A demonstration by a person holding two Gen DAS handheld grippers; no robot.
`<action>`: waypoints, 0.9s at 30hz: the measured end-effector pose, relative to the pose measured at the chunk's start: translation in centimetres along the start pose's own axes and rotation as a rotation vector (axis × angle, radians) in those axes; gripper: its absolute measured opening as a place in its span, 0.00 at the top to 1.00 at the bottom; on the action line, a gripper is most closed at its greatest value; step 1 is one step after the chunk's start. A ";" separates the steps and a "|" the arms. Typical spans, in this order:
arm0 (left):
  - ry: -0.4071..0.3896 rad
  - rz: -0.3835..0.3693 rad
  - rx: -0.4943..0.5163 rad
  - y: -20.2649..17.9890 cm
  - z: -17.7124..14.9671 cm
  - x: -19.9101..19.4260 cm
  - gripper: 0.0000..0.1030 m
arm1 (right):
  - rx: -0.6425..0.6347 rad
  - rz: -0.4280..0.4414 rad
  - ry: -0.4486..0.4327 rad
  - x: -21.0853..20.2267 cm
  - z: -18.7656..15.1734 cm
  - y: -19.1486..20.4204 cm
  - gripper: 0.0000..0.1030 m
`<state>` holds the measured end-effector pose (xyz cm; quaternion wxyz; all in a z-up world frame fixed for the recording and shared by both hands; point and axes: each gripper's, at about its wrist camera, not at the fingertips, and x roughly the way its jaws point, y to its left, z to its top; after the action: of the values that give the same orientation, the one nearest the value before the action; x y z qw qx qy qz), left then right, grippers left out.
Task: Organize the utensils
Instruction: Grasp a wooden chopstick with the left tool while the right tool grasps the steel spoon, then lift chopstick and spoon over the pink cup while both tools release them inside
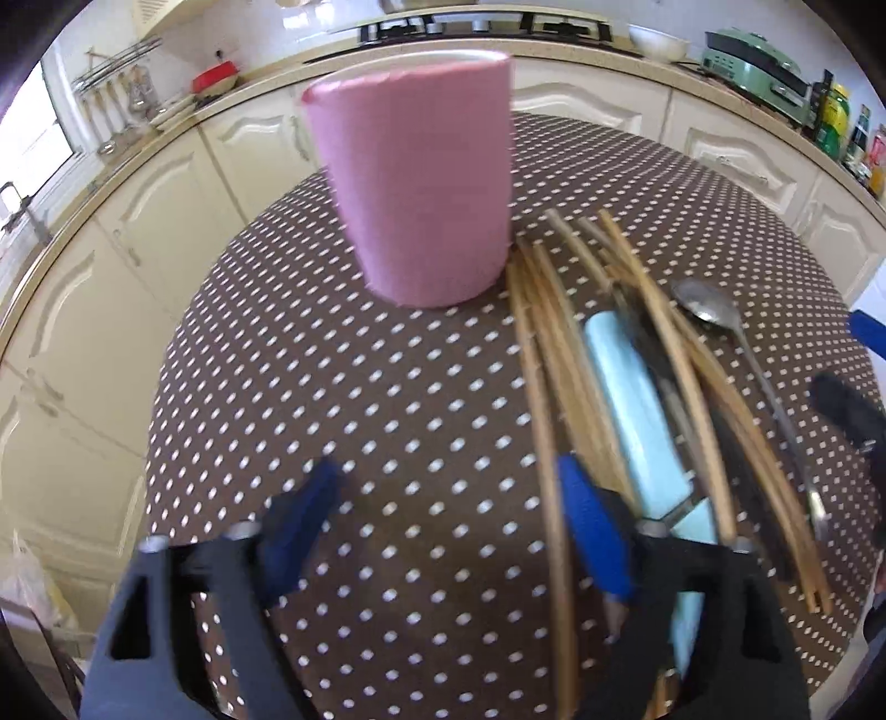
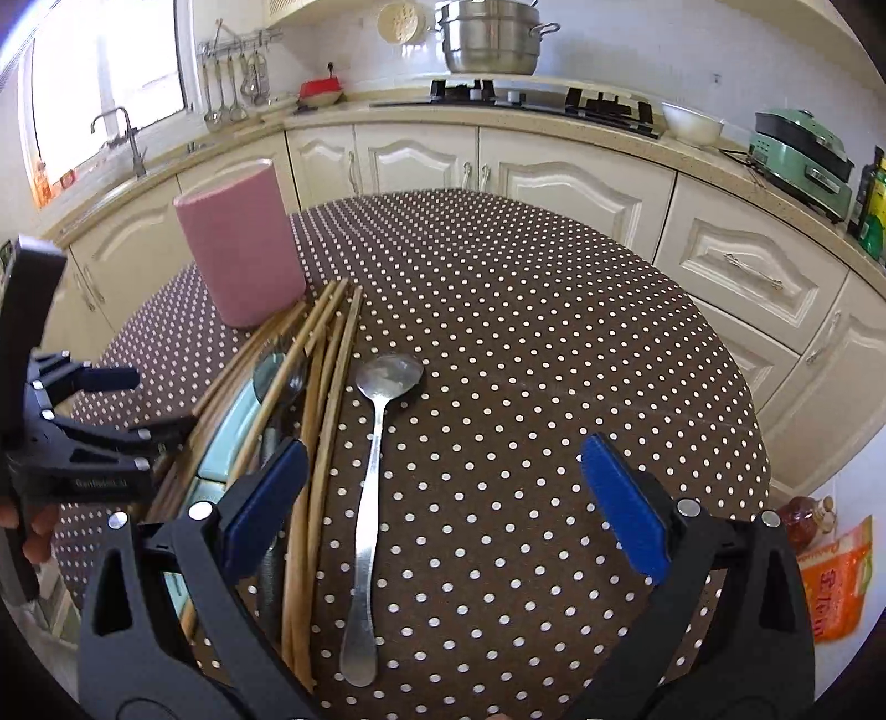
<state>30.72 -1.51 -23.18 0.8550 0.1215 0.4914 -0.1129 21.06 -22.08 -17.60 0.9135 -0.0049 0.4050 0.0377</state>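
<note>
A pink cylindrical holder (image 1: pixel 421 183) stands upright on the dotted table; it also shows in the right wrist view (image 2: pixel 238 249). Beside it lies a pile of several wooden chopsticks (image 1: pixel 559 354) (image 2: pixel 326 354) over a light-blue case (image 1: pixel 637 399) (image 2: pixel 221 437). A metal spoon (image 2: pixel 371 498) (image 1: pixel 714 310) lies alone to the right of the pile. My left gripper (image 1: pixel 454 531) is open and empty, its right finger over the chopsticks. My right gripper (image 2: pixel 443 498) is open and empty, straddling the spoon. The left gripper also shows at the left edge of the right wrist view (image 2: pixel 105 415).
The round table has a brown white-dotted cloth (image 2: pixel 554 360). Cream kitchen cabinets (image 2: pixel 565 177) curve behind it, with a hob, a steel pot (image 2: pixel 487 39), a white bowl and a green appliance (image 2: pixel 803 160) on the counter. An orange bag (image 2: pixel 836 576) lies on the floor at right.
</note>
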 end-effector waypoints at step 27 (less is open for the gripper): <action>-0.143 -0.227 -0.064 -0.3 0.5 -5.4 0.95 | -0.085 0.255 0.367 6.7 5.4 -2.1 0.96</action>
<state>28.42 -1.52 -18.21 0.8730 0.0295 0.4432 -0.2015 29.68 -23.58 -18.97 0.8114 0.0010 0.5597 0.1683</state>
